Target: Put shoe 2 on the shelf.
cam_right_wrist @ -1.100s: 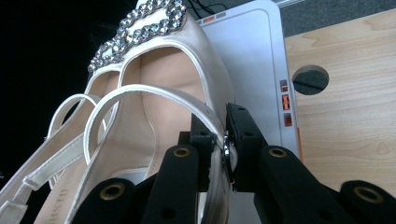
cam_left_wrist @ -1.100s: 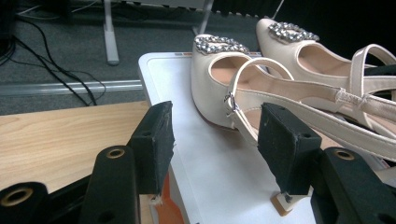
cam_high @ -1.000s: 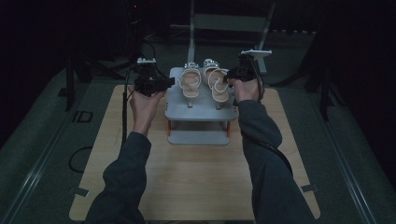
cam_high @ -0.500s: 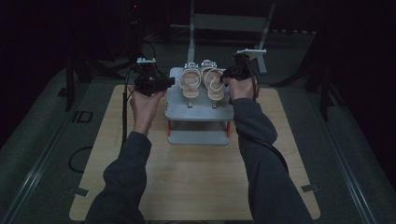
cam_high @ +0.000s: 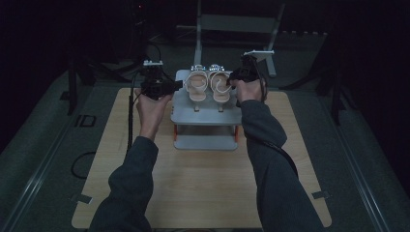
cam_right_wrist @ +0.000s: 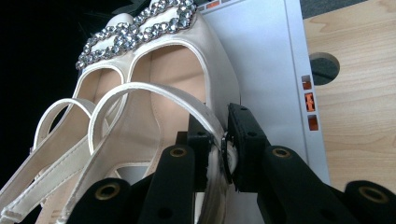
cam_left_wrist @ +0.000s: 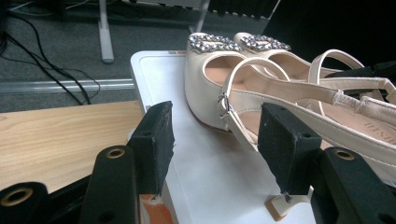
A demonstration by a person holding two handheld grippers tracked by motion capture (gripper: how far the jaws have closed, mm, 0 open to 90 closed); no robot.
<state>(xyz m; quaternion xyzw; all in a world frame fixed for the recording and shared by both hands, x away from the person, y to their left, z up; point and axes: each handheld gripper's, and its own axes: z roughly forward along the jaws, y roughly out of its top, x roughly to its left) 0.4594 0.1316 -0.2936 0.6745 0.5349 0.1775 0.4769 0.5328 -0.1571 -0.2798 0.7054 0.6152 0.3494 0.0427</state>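
Note:
A pair of cream slingback heels with rhinestone toes stands on top of a white two-tier rack (cam_high: 205, 116). My right gripper (cam_high: 233, 81) (cam_right_wrist: 220, 140) is shut on the outer side of the right shoe (cam_high: 220, 88) (cam_right_wrist: 177, 74) at the strap buckle. Its jaws have just eased open a little, with the shoe's side still between the pads. My left gripper (cam_high: 176, 86) (cam_left_wrist: 217, 135) stands open at the rack's left edge. One pad (cam_left_wrist: 280, 140) is next to the left shoe (cam_high: 196, 87) (cam_left_wrist: 205, 88), and nothing is gripped.
The rack sits at the far middle of a wooden table (cam_high: 203, 183), which has a round hole (cam_right_wrist: 324, 67) beside the rack. A metal stand (cam_high: 198, 29) rises behind the table. Cables (cam_left_wrist: 56, 70) lie on the grey floor.
My right gripper and the right shoe have edged slightly left, closer to the left shoe. The left hand has stayed put.

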